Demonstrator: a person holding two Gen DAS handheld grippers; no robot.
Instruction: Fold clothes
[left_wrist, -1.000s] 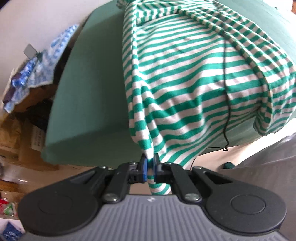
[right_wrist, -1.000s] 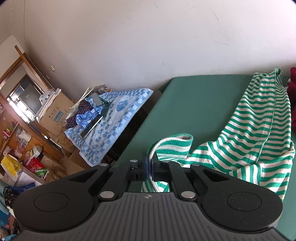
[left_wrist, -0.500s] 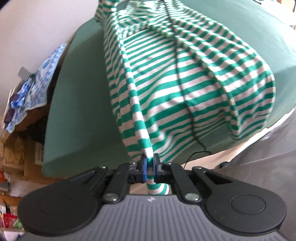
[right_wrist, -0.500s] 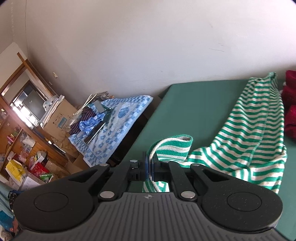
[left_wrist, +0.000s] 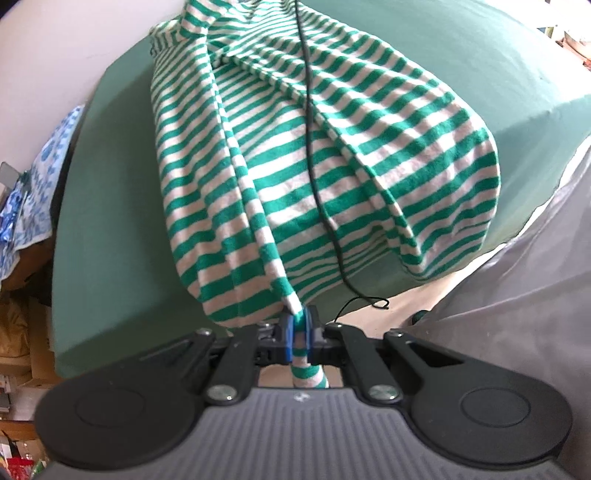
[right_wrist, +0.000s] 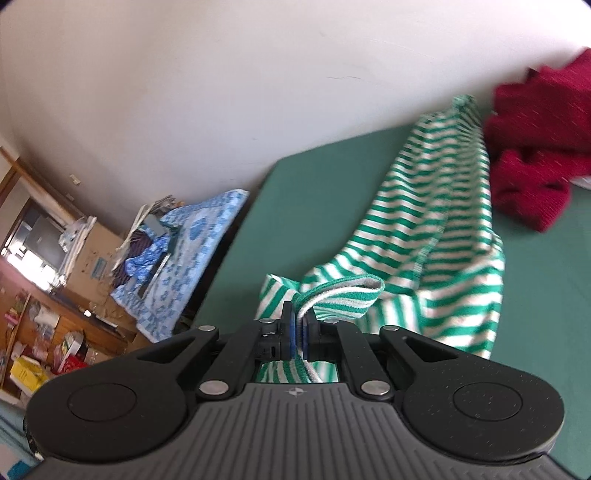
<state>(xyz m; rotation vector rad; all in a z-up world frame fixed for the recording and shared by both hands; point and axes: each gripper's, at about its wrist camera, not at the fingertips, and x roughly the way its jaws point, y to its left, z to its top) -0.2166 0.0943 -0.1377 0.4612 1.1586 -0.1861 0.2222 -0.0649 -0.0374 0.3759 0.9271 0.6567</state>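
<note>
A green-and-white striped garment (left_wrist: 332, 166) lies stretched over the green bed (left_wrist: 110, 221), bunched in long folds. My left gripper (left_wrist: 300, 325) is shut on one corner of it at the bed's near edge, and the cloth runs taut away from the jaws. In the right wrist view the same striped garment (right_wrist: 436, 251) trails across the bed (right_wrist: 314, 192) toward the wall. My right gripper (right_wrist: 300, 321) is shut on a folded hem of it, with a loop of cloth sticking out beyond the pads.
A black cable (left_wrist: 314, 155) hangs across the garment. A red garment (right_wrist: 535, 147) is heaped at the bed's far right. Left of the bed stands a pile under a blue patterned towel (right_wrist: 192, 243), with boxes and cluttered shelves (right_wrist: 48, 332). Grey cloth (left_wrist: 517, 314) fills the lower right.
Both grippers have kept their hold. The left has pulled back, drawing the garment longer and narrower. The right has swung, bringing the red garment into view; its frame is blurred by motion.
</note>
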